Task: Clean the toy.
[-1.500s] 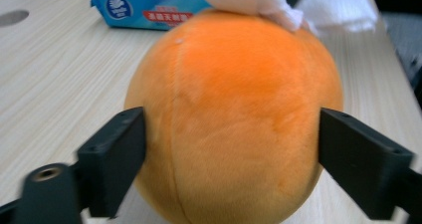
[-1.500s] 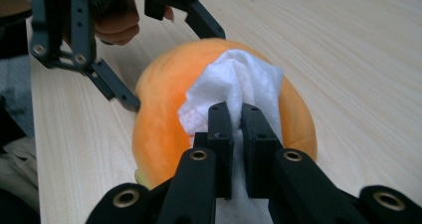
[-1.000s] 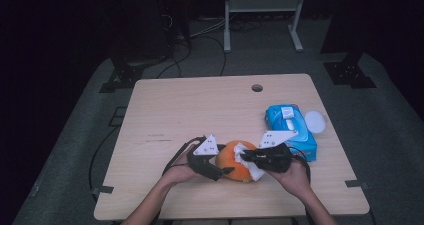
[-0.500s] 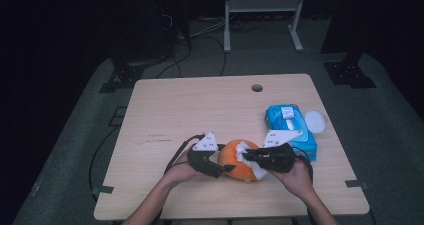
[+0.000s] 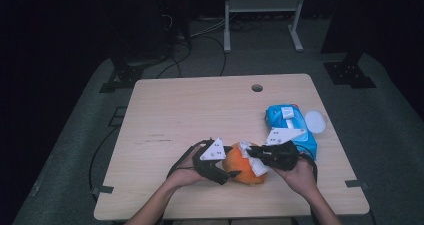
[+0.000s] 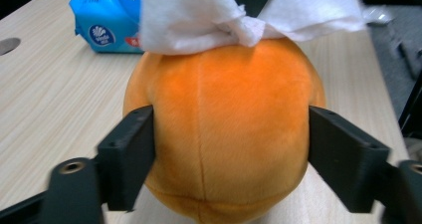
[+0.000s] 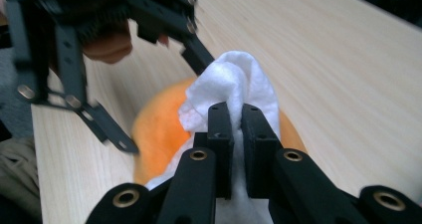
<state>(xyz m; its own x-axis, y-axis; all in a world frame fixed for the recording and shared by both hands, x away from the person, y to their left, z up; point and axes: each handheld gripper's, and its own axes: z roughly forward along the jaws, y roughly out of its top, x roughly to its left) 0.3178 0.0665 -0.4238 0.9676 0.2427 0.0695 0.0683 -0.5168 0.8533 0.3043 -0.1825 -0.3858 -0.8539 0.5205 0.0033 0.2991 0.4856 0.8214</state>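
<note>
Little moved: left gripper (image 6: 229,149) jaws still clamp fuzzy round orange plush (image 6: 224,129); right gripper (image 7: 237,115) pinches crumpled, probably damp, wipe (image 7: 234,82).

Round orange plush ball (image 5: 243,166) on table's near edge, crumpled white wipe (image 5: 254,160) draped on top

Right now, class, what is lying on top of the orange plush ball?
A white wipe lies draped over the orange plush ball, pinched by the right gripper. The ball's top surface beneath the wipe is covered and cannot be seen.
</note>
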